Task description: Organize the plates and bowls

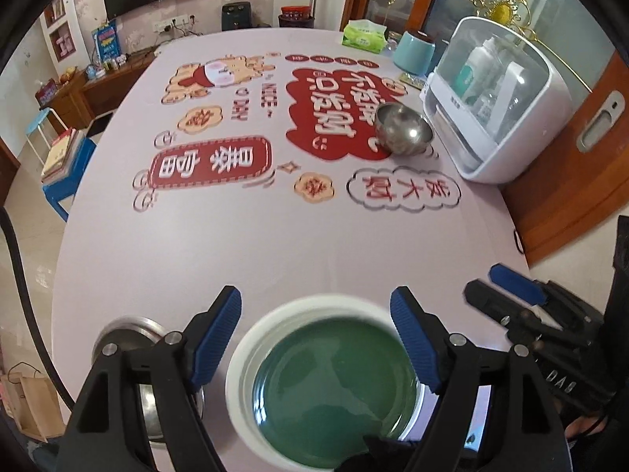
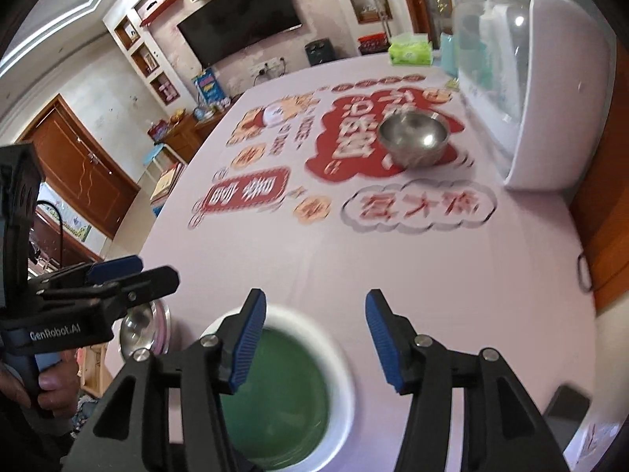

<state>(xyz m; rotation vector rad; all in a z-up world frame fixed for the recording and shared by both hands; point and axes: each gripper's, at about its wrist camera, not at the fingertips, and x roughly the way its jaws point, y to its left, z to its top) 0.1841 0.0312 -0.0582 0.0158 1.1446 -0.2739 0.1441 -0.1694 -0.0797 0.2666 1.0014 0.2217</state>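
Above green plate (image 1: 334, 389), both jaws apart

Tissue box (image 1: 363, 36), wall television (image 2: 240, 41)

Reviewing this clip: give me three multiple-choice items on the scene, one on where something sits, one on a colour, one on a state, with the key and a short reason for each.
1. Where is the steel bowl?
A. Beside the white cabinet, on the red print
B. Inside the green plate
C. On the floor

2. What colour is the plate inside its white rim?
A. Red
B. Green
C. Yellow

3. How does the left gripper stand?
A. Shut on the plate
B. Open, holding nothing
C. Shut on the tissue pack

Key: 1 A, the bowl stands on the table next to the cabinet. 2 B, the centre is green. 3 B, both pads are apart above the plate.
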